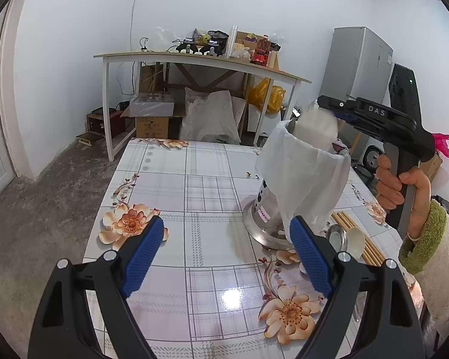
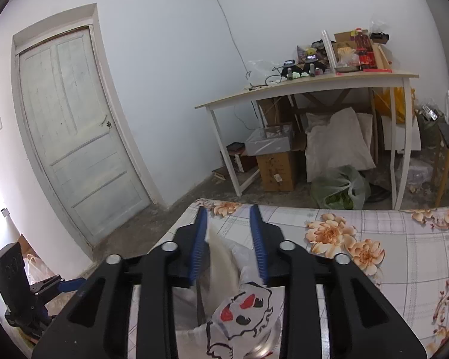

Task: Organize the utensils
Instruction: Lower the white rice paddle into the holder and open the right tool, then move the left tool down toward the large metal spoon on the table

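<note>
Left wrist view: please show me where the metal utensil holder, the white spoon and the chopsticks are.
metal utensil holder (image 1: pixel 262 209), left wrist view, bare metal side above its base.
white spoon (image 1: pixel 355 240), left wrist view, its bowl.
chopsticks (image 1: pixel 345 220), left wrist view, upper ends of the bundle.

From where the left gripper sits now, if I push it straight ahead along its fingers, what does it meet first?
Probably just the floral tablecloth: the left gripper is open, angled down at bare cloth. The bag-covered metal utensil holder stands just beyond its right finger and might be grazed; depth is unclear.
</note>
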